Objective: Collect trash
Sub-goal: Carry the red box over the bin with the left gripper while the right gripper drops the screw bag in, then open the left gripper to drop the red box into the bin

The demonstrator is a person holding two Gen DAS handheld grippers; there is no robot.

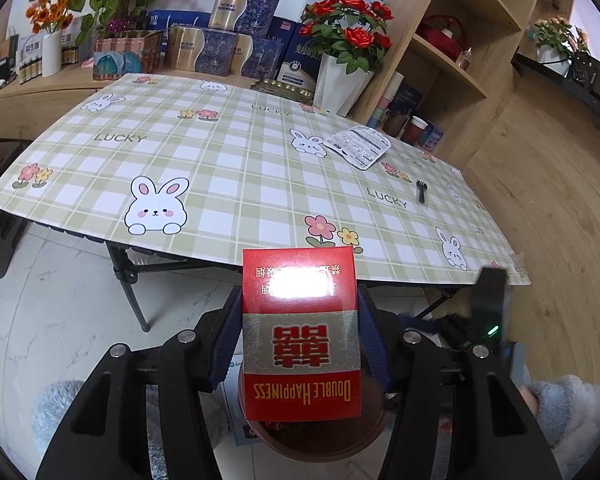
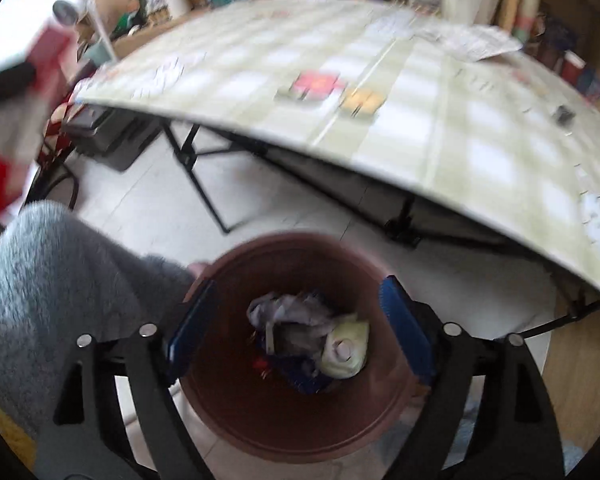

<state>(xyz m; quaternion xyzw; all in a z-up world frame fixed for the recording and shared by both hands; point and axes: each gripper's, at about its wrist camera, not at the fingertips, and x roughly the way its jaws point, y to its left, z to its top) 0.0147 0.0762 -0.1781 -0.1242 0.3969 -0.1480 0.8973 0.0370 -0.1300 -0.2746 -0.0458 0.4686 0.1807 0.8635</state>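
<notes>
My left gripper (image 1: 300, 336) is shut on a red Double Happiness cigarette box (image 1: 300, 332), held above a brown round bin (image 1: 320, 444) on the floor in front of the table. My right gripper (image 2: 300, 324) is open and empty, hovering over the same brown bin (image 2: 236, 412), which holds crumpled wrappers and paper (image 2: 312, 336). The box also shows blurred at the left edge of the right wrist view (image 2: 16, 128). On the table lie a white printed wrapper (image 1: 358, 146) and a small black fork (image 1: 421, 191).
The table has a green checked bunny cloth (image 1: 220, 168) and folding black legs (image 1: 128, 284). Boxes, flower vases (image 1: 342, 80) and wooden shelves (image 1: 440, 40) stand behind it. The floor is white tile on the left, wood on the right. My grey fleece sleeve (image 2: 60, 272) is at left.
</notes>
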